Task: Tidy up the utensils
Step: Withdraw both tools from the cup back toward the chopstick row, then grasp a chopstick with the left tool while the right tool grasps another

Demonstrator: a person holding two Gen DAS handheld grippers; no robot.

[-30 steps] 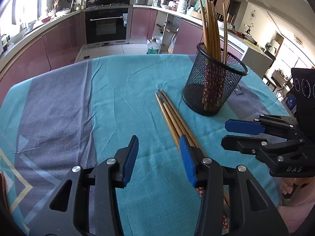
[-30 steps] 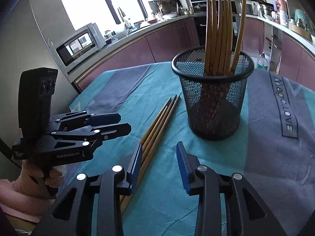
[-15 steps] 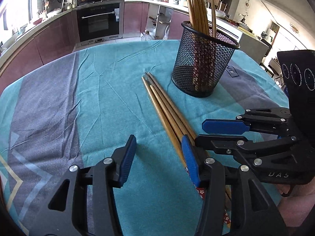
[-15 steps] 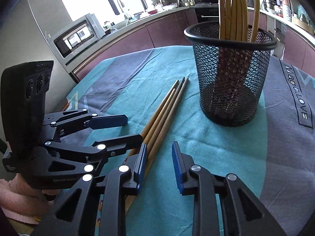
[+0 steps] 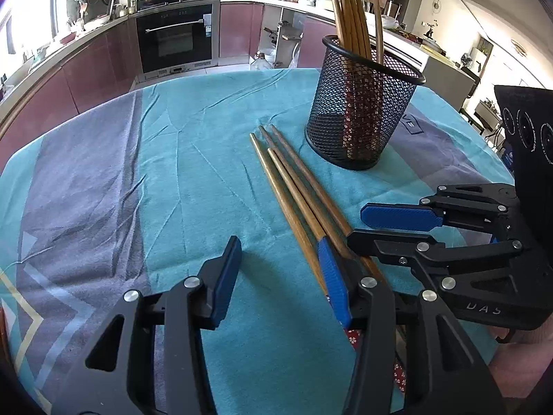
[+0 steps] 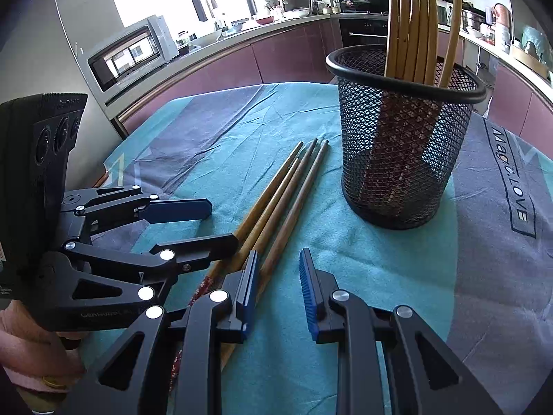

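Several wooden chopsticks (image 5: 293, 186) lie side by side on the teal cloth; they also show in the right wrist view (image 6: 276, 200). A black mesh cup (image 5: 359, 117) stands upright behind them with several chopsticks inside; it also shows in the right wrist view (image 6: 401, 138). My left gripper (image 5: 280, 276) is open and empty, low over the cloth, its right finger beside the chopsticks' near ends. My right gripper (image 6: 278, 287) is open and empty, its left finger over the chopsticks. Each gripper shows in the other's view, the right one (image 5: 387, 228) and the left one (image 6: 204, 221).
The table has a teal and grey cloth (image 5: 138, 190) with wrinkles. Kitchen counters, an oven (image 5: 176, 38) and a microwave (image 6: 131, 58) stand beyond the table's far edge. The two grippers are very close together at the chopsticks' near ends.
Both grippers have come closer to the chopsticks' near ends and to each other. The cup and chopsticks have not moved. Both grippers stayed open.
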